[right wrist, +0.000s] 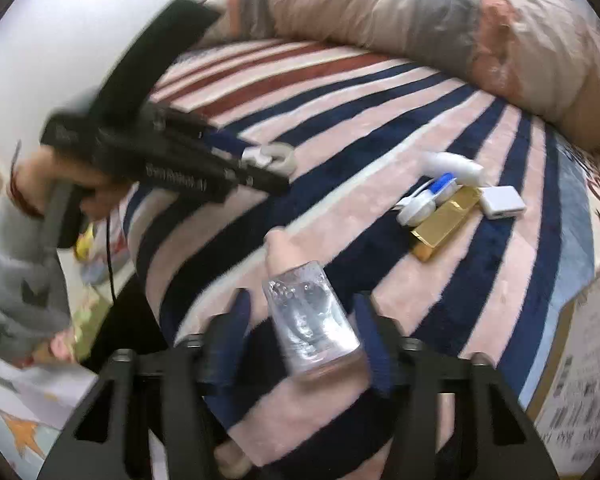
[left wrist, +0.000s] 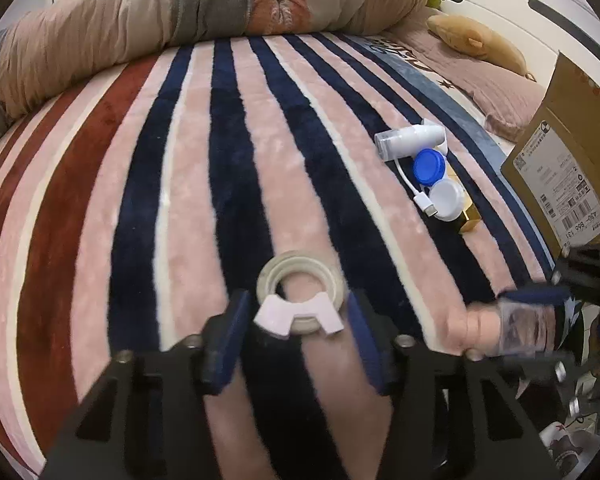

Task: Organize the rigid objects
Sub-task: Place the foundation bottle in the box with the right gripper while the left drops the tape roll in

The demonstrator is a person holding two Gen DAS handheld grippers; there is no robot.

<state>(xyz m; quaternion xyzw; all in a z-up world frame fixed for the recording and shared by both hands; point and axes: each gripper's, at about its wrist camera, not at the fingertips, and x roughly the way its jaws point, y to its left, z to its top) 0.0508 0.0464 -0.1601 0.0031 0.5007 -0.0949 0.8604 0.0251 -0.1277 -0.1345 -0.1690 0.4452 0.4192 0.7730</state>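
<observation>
The left gripper (left wrist: pixel 298 320) has its jaws wide on either side of a tape roll (left wrist: pixel 302 280) lying flat on the striped blanket (left wrist: pixel 204 184), not yet pinching it; lying flat, the roll offers its outer rim to a squeeze. The right gripper (right wrist: pixel 304 332) straddles a clear bottle (right wrist: pixel 310 316) with a pink cap; whether the pads press it is blurred, so I cannot tell. Farther right lies the gathered cluster: blue lid (left wrist: pixel 430 167), white jar (left wrist: pixel 446 196), cable (left wrist: pixel 414 192), gold box (right wrist: pixel 446 218), near the cardboard box (left wrist: pixel 568 160), probably their destination.
</observation>
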